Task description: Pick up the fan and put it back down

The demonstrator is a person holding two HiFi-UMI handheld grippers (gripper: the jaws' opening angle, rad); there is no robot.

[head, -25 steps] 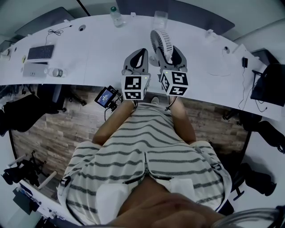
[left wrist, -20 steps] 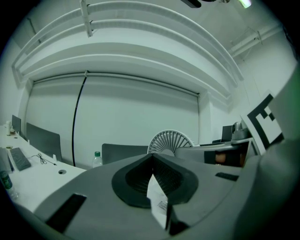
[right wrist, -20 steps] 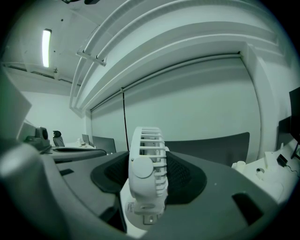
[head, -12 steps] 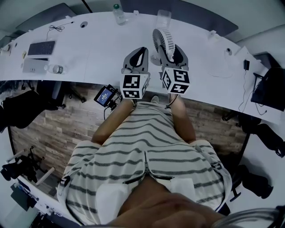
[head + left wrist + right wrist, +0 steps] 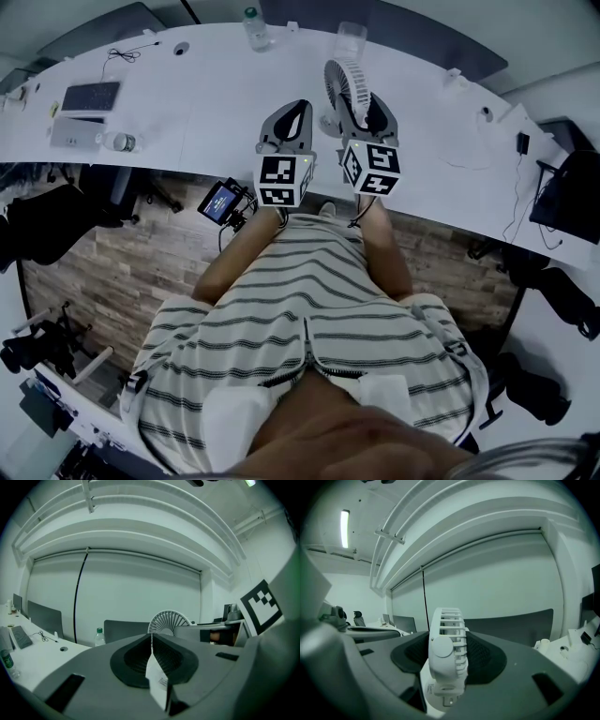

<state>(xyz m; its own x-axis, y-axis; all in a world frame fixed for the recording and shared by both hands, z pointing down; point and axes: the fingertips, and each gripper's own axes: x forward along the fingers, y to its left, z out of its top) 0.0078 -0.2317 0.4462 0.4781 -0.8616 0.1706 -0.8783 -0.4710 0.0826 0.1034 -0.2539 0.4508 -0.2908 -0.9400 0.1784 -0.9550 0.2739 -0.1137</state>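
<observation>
A small white desk fan (image 5: 341, 87) stands upright over the white curved table (image 5: 206, 103), its grille edge-on between the jaws of my right gripper (image 5: 361, 111). In the right gripper view the fan (image 5: 447, 652) fills the gap and both pads press its sides, so that gripper is shut on it. Whether its base touches the table I cannot tell. My left gripper (image 5: 292, 116) hovers just left of the fan, jaws shut together with nothing held. In the left gripper view the fan's round grille (image 5: 168, 621) rises behind the shut left gripper (image 5: 151, 641).
A water bottle (image 5: 254, 28) and a clear cup (image 5: 349, 39) stand at the table's far edge. A keyboard (image 5: 91, 96) and a lying bottle (image 5: 119, 142) are far left. Cables (image 5: 473, 141) lie right of the fan. A small screen (image 5: 222, 202) hangs below the near edge.
The head view has drifted a little, so the table sits slightly higher in frame. Both grippers and the fan keep the same places relative to each other.
</observation>
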